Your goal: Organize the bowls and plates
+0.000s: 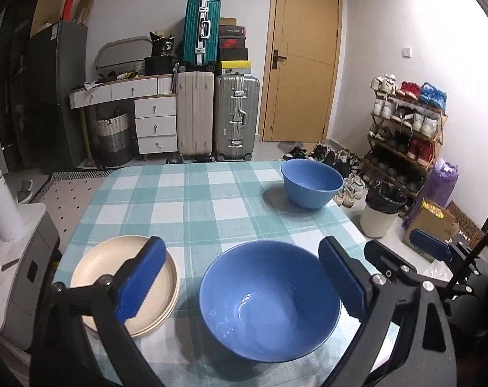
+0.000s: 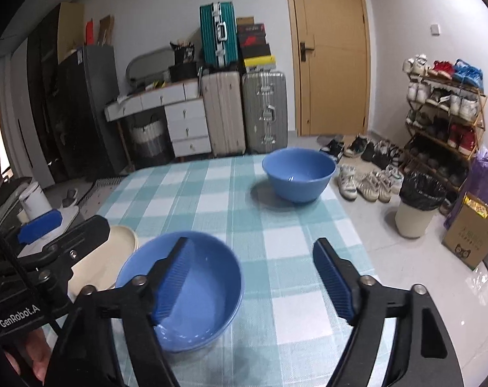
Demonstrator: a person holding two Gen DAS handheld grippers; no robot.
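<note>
Checked tablecloth (image 1: 192, 200) with the dishes partly sorted. The cream plates (image 1: 92, 274) are seen already stacked at lower left. The two blue bowls are shown not yet nested: the near bowl (image 1: 269, 300) at lower centre, the far bowl (image 1: 311, 182) well apart at upper right. The left gripper (image 1: 240, 277) is held released, its jaws spread either side of the near bowl; the right gripper (image 2: 253, 280) is likewise released, nothing grasped. Stacking of the bowls is judged to remain.
</note>
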